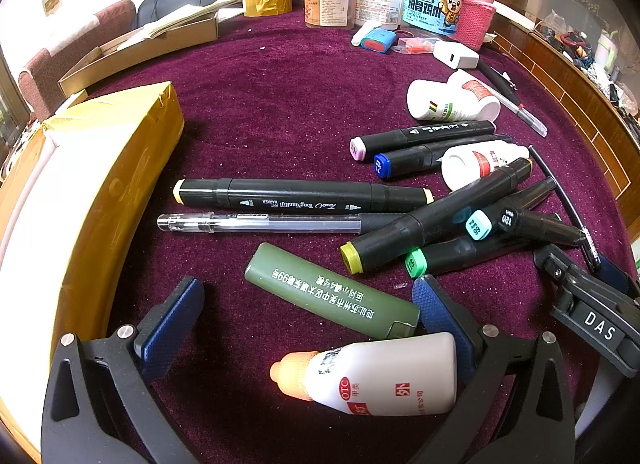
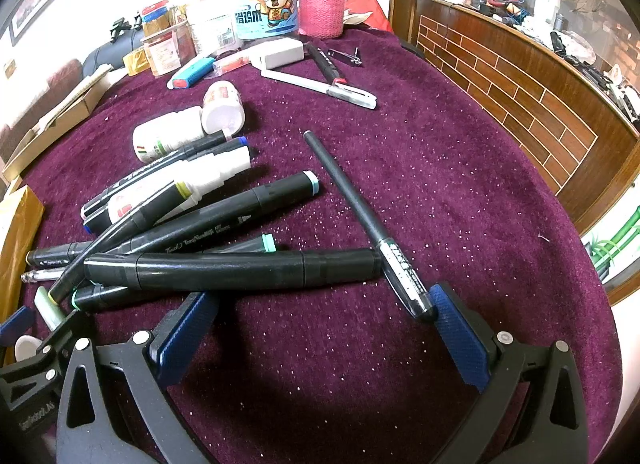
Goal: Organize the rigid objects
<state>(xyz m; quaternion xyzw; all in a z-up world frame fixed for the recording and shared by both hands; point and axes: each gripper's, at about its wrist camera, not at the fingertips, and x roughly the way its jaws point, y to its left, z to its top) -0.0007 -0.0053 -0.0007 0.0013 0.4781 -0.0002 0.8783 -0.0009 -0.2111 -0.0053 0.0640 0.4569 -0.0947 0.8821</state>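
Observation:
My left gripper [image 1: 308, 296] is open, low over the purple cloth. A green tube [image 1: 332, 296] lies between its fingers, and a white bottle with an orange cap [image 1: 372, 376] lies just behind it. A black marker [image 1: 304, 194] and a clear pen [image 1: 260, 223] lie ahead. A pile of black markers [image 1: 452, 220] sits to the right. My right gripper [image 2: 320, 304] is open. A black marker [image 2: 232, 269] lies across its left fingertip. A thin black pen [image 2: 360, 216] ends at its right fingertip.
A yellow taped box [image 1: 100, 192] stands at the left. White bottles [image 1: 452, 102] lie beyond the markers. Jars, a pink-sleeved flask [image 2: 322, 4], a white charger [image 2: 280, 52] and tape rolls stand at the back. A wooden counter [image 2: 520, 96] borders the right.

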